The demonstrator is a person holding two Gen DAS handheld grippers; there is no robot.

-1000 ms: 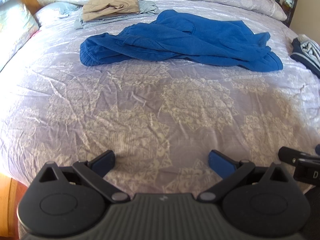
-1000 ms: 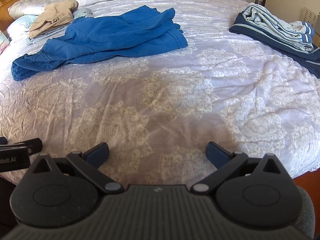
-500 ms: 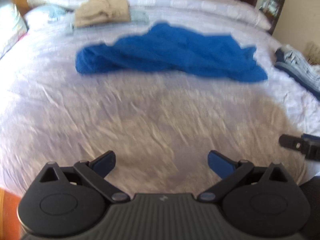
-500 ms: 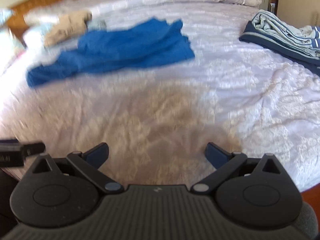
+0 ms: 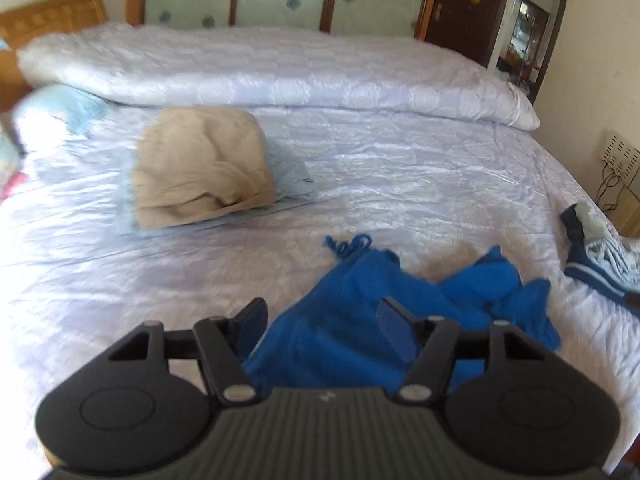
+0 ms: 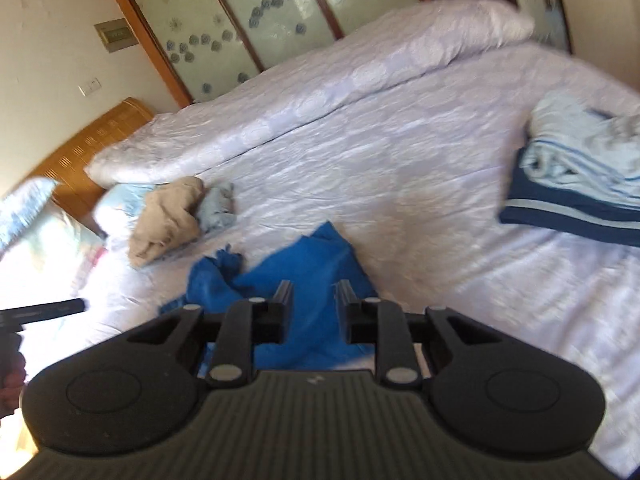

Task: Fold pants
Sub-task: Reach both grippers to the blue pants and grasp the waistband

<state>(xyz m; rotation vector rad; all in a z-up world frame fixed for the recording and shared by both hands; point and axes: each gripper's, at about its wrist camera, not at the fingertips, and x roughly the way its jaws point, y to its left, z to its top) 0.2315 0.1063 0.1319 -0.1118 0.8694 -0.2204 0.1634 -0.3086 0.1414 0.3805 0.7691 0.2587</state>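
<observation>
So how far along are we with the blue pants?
Done: a tan folded garment already sits on a pale blue one on the bed. In hand: both grippers are at the crumpled blue pants, the left gripper open around the cloth and the right gripper narrowed over it, grip unclear. Left: spreading them flat and every fold.

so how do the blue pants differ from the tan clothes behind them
The blue pants lie crumpled and spread loosely; the tan clothes sit in a compact folded bundle. The blue pants lie directly on the bedspread; the tan clothes rest on a pale blue item. Both are on the bed.
</observation>
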